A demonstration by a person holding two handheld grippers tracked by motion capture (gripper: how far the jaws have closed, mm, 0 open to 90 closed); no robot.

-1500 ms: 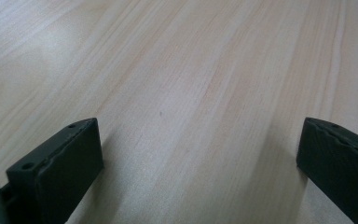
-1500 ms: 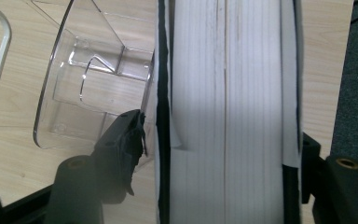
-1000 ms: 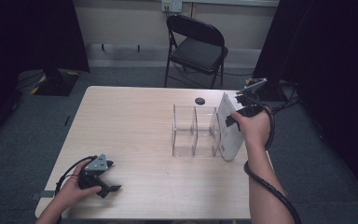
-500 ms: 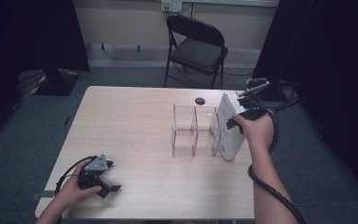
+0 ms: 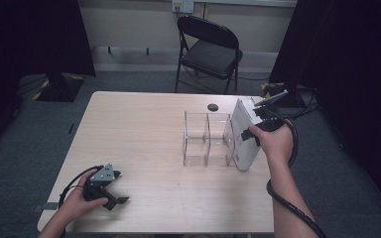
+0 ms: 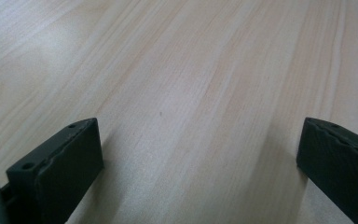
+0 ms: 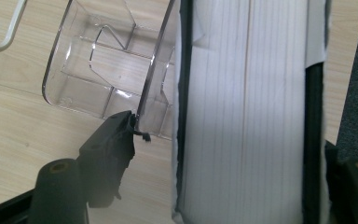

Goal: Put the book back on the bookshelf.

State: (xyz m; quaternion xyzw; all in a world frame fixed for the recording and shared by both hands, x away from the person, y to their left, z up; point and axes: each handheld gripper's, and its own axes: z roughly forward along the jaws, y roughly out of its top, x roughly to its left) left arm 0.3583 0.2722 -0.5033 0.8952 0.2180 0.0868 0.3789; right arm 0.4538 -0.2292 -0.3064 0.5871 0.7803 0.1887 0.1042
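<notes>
The right tongs (image 7: pixel 223 186) straddle the upright white book (image 5: pixel 244 133) beside the clear organizer (image 5: pixel 207 140), jaws just opening; the left tongs (image 6: pixel 200 163) rest open on the desk (image 5: pixel 144 129).

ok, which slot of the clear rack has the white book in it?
The rightmost slot, at the right gripper: the white book stands there. The clear rack has two more slots to its left, both empty.

Recording studio: black curtains (image 5: pixel 34 34), folding chair (image 5: pixel 209 47).
</notes>
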